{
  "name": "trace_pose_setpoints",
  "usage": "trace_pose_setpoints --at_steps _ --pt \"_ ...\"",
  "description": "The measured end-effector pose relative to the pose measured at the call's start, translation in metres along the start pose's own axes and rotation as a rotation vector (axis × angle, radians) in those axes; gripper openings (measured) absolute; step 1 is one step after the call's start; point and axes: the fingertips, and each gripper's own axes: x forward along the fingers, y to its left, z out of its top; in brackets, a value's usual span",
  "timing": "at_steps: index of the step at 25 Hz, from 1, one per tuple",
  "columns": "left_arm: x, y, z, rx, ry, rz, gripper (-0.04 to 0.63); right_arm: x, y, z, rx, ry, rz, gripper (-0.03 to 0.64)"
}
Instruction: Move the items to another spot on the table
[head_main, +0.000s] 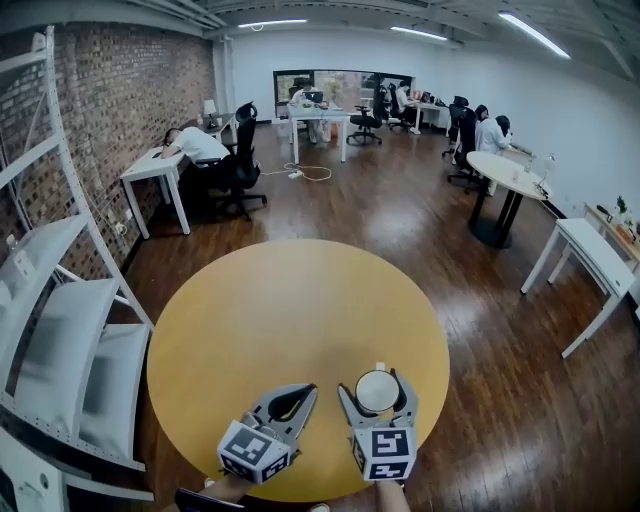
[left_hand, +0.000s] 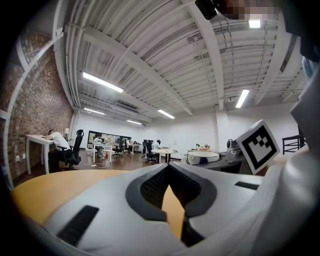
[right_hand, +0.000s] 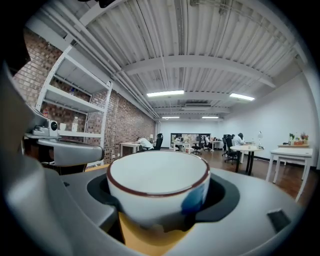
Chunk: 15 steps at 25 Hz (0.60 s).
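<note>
A white cup (head_main: 377, 391) with a brown rim and a blue mark (right_hand: 159, 187) is at the near side of the round yellow table (head_main: 290, 310). My right gripper (head_main: 378, 374) is shut on it, its dark pads (right_hand: 227, 192) hugging the cup's sides. Whether the cup rests on the table or hangs just above it I cannot tell. My left gripper (head_main: 307, 390) is beside it to the left, low over the table. Its jaws are shut tip to tip (left_hand: 169, 165) with nothing between them. The left gripper view also shows the cup (left_hand: 202, 157) to its right.
White shelving (head_main: 60, 330) stands close to the table's left side, against a brick wall. Dark wood floor surrounds the table. Further off are a white table (head_main: 590, 255) at right, a round table (head_main: 505, 172), and desks with seated people (head_main: 195, 145).
</note>
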Motion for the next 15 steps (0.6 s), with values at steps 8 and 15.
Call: trace_pose_setpoints --at_steps 8,15 --pt "-0.034 0.037 0.006 0.004 -0.012 0.001 0.020 0.016 0.056 0.019 -0.027 -0.019 0.029 0.403" --pt "-0.062 0.077 0.007 0.001 -0.026 0.010 0.020 0.037 0.100 0.031 -0.041 -0.030 0.039 0.403"
